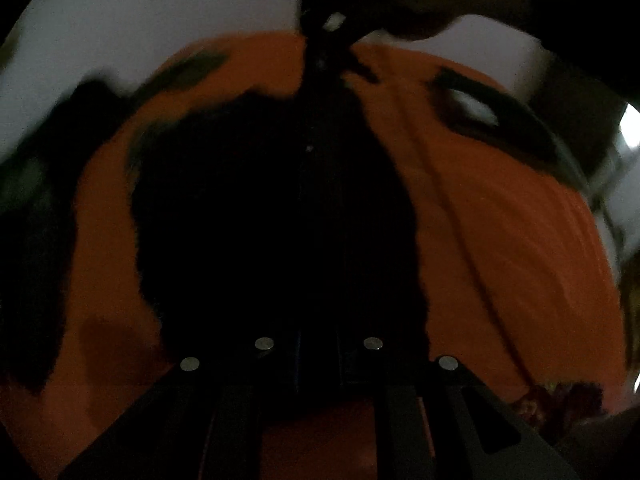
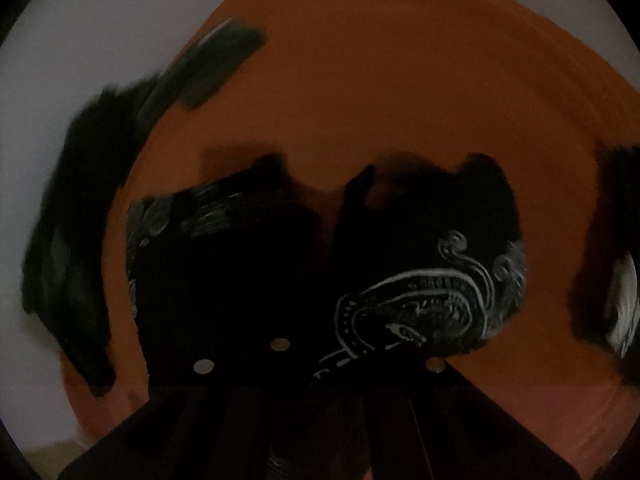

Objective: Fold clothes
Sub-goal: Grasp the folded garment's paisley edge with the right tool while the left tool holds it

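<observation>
both views dark and motion-blurred. orange surface [image 1: 500, 240] fills most of each view, pale wall or floor around it, cannot tell which; could be a bed or a covered desk, cannot tell.

left wrist view: left gripper [image 1: 318, 344] points down, jaws nearly closed with a black garment [image 1: 272, 220] bunched right at the tips; looks pinched between them, though the fabric is too dark to see the pads. the black cloth stretches up as a narrowing strip to the top of the view, where the right gripper [image 1: 332, 28] grips its far end, a person's hand [image 1: 408, 12] behind it. so the garment is held off the orange surface between the two grippers. another dark piece with a pale opening [image 1: 476, 110] lies on the orange to the right, more dark cloth [image 1: 36, 220] at the left edge.

right wrist view: right gripper [image 2: 320, 352] jaws fully closed, black fabric with a white paisley print [image 2: 420, 300] draped over and around the tips, apparently clamped. same black garment, hanging above the orange surface. dark green-black clothes [image 2: 68, 240] lie on the left rim of the orange, another dark item with a white patch [image 2: 616, 280] at the right edge, blurred.
</observation>
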Available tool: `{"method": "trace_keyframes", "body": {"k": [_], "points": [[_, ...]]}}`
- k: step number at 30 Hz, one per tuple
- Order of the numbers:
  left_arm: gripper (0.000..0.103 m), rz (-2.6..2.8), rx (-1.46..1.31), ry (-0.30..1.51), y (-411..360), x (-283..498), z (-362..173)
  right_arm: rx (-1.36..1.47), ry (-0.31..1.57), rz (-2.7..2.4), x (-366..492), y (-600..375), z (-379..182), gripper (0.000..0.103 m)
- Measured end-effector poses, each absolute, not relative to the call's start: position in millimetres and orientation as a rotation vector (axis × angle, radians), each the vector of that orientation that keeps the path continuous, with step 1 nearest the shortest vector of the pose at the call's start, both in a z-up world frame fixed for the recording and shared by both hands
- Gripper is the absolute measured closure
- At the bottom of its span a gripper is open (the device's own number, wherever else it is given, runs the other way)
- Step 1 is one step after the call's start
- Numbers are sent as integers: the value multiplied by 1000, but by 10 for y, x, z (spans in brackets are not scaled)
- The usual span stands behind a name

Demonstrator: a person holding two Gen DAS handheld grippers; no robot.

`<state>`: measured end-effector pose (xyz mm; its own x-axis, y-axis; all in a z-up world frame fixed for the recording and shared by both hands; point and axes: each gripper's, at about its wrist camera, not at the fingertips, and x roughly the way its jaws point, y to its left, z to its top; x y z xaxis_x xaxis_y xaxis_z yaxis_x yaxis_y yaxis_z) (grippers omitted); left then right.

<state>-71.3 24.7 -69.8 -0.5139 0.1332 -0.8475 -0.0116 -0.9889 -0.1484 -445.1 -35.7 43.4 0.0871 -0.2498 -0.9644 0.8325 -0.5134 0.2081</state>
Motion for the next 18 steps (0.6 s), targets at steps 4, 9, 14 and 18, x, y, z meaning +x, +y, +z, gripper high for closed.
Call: {"method": "trace_keyframes", "body": {"k": [4,9,14,18], "points": [[91,2632,-1610,-611,-367,-473,-990,1438,779,-1481,-3650,-1101,264,102],[93,2516,-1728,-944,-708,-201,-1452,1302,1024,-1414,-2638,-1820,-95,102],[93,2355,-1846,-1095,-679,-52,-1834,1148,1255,-1407,-1978,-2129,-436,102],[93,2369,-1853,-982,-546,-8,-1798,1131,1235,-1428,-1898,-2196,-485,102]]}}
